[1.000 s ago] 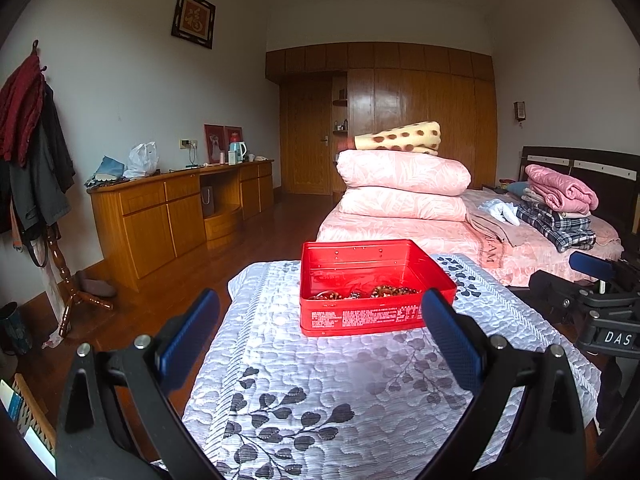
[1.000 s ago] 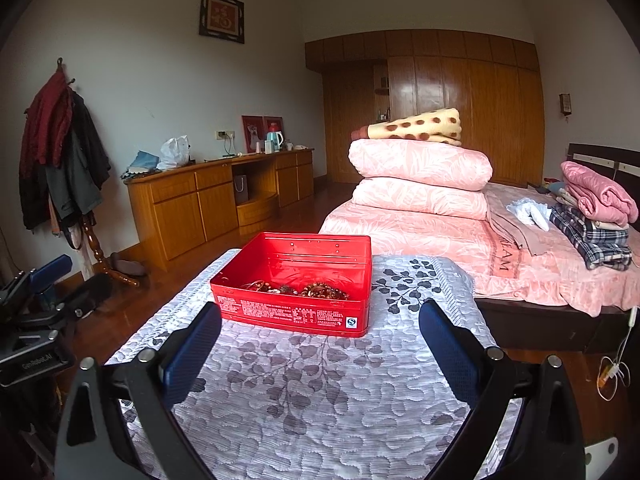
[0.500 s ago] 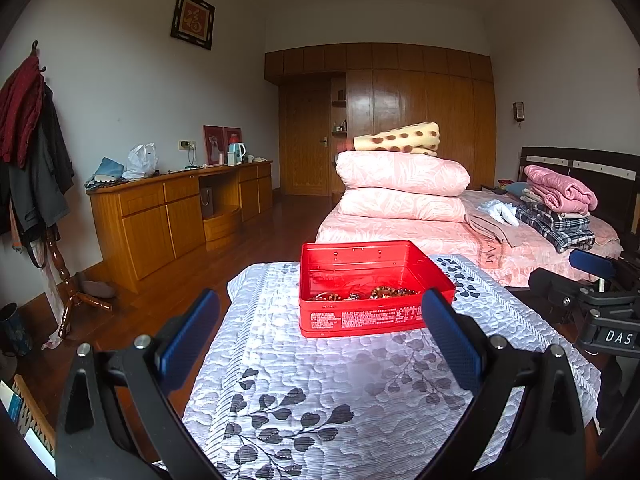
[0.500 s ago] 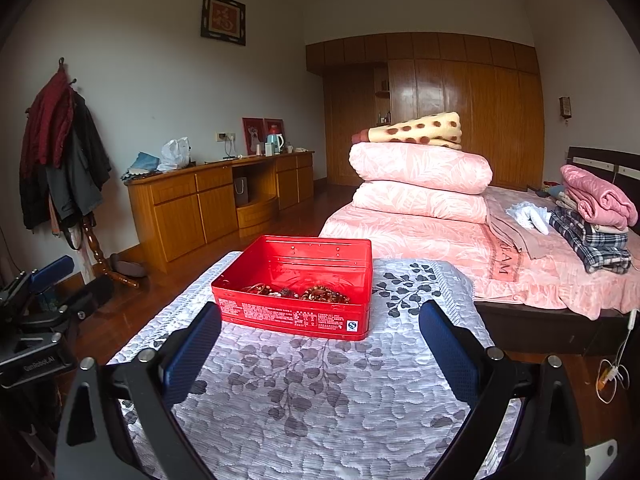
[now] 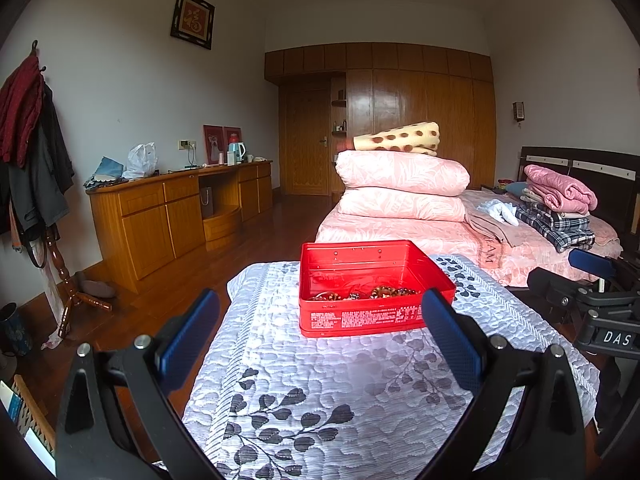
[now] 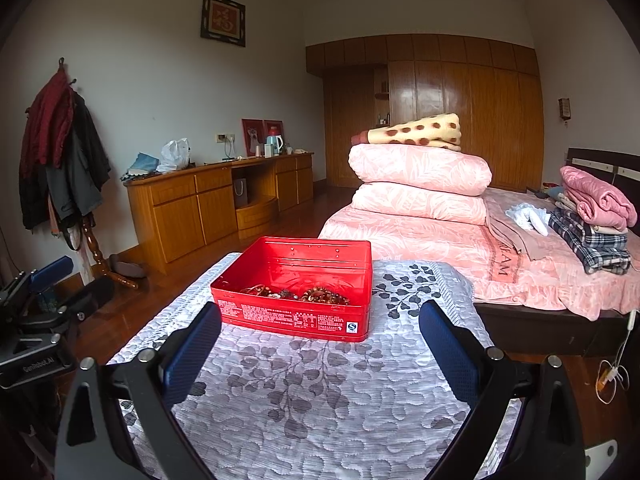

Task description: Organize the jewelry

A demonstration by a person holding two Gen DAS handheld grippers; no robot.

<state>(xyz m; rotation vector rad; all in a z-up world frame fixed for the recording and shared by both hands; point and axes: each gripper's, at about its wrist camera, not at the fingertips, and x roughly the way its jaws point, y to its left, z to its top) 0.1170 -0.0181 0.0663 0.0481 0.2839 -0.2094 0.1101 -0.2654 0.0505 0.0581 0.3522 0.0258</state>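
A red tin box (image 5: 360, 318) stands open on a quilted leaf-patterned table cover (image 5: 340, 392). Brown bead bracelets (image 5: 384, 292) lie heaped along its near inside wall. In the right wrist view the same red box (image 6: 296, 316) holds the beads (image 6: 316, 294). My left gripper (image 5: 320, 332) is open, short of the box with nothing between its blue pads. My right gripper (image 6: 320, 338) is open too, empty, just short of the box's front wall. The right gripper's body (image 5: 592, 312) shows at the left view's right edge; the left gripper's body (image 6: 44, 312) shows at the right view's left edge.
A bed (image 6: 460, 240) with stacked pink quilts and folded clothes lies right of the table. A wooden sideboard (image 5: 176, 216) runs along the left wall, with a coat stand (image 5: 36, 160) nearer. Wooden floor lies between.
Both views have shifted only slightly; the box sits a touch nearer in the right wrist view. Both grippers stay open and empty.
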